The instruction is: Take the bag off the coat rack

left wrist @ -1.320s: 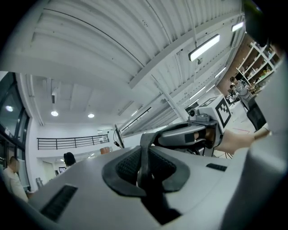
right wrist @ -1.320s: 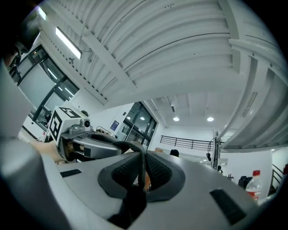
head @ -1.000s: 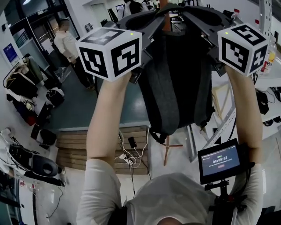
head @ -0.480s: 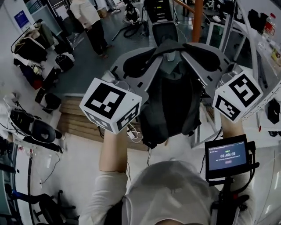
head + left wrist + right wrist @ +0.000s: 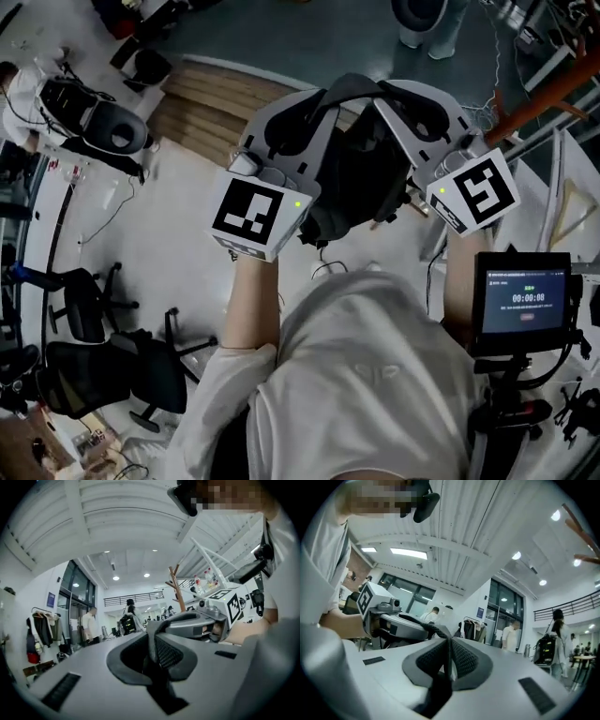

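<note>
The dark grey backpack (image 5: 361, 183) hangs free between my two grippers, over the floor in front of the person's chest. My left gripper (image 5: 339, 98) is shut on a dark strap (image 5: 152, 644) of the bag. My right gripper (image 5: 398, 98) is likewise shut on a strap (image 5: 449, 660). The tips of both grippers meet above the bag's top. Each gripper view shows the other gripper close by, the right gripper (image 5: 206, 620) and the left gripper (image 5: 389, 616). The wooden coat rack (image 5: 176, 588) stands behind the grippers, apart from the bag.
A wooden platform (image 5: 225, 98) lies beyond the bag. Black office chairs (image 5: 112, 375) and cables stand at the left. A small screen (image 5: 525, 300) on a rig sits by the right arm. People (image 5: 89, 625) and a clothes rail (image 5: 42, 630) are far off.
The bag has come away from the coat rack and moved toward the person's body, still held by both grippers. The head view has swung down to the floor.
</note>
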Available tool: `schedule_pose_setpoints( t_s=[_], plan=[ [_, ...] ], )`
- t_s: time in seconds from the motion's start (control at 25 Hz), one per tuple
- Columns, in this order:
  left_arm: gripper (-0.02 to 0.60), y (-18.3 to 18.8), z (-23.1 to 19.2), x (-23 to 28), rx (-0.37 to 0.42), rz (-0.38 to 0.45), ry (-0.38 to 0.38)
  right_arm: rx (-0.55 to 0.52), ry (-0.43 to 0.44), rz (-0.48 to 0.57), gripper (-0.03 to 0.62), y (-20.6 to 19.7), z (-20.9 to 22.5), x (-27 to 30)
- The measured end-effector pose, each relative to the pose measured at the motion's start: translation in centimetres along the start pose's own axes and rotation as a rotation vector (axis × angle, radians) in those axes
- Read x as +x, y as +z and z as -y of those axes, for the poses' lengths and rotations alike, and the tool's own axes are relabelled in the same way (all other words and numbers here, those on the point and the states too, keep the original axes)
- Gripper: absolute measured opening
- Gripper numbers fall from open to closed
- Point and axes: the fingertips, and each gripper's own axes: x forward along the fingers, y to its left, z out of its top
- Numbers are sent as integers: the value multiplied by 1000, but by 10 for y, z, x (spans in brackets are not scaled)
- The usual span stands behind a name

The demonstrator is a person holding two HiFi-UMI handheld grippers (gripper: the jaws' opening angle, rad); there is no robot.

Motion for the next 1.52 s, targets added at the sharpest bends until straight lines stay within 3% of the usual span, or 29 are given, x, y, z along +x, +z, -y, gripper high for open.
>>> schedule_pose_setpoints(
  t_s=[0.28, 0.44, 0.6, 0.88, 1.52],
  plan=[
    [44, -97, -49, -67, -20, -125, 247, 60, 213, 31, 44, -66, -78, 79],
    [44, -125, -68, -113, -57, -165, 326, 76, 315, 55, 44, -76, -126, 109],
    [44, -136, -81, -141, -52, -188, 388, 85, 365, 70, 44, -78, -155, 127],
    [43, -132, -88, -161, -46, -183, 442, 65, 418, 92, 44, -68, -171, 136],
    [44, -139, -87, -158, -114, -168, 439, 62, 409, 40, 44, -79, -173, 138]
  ],
)
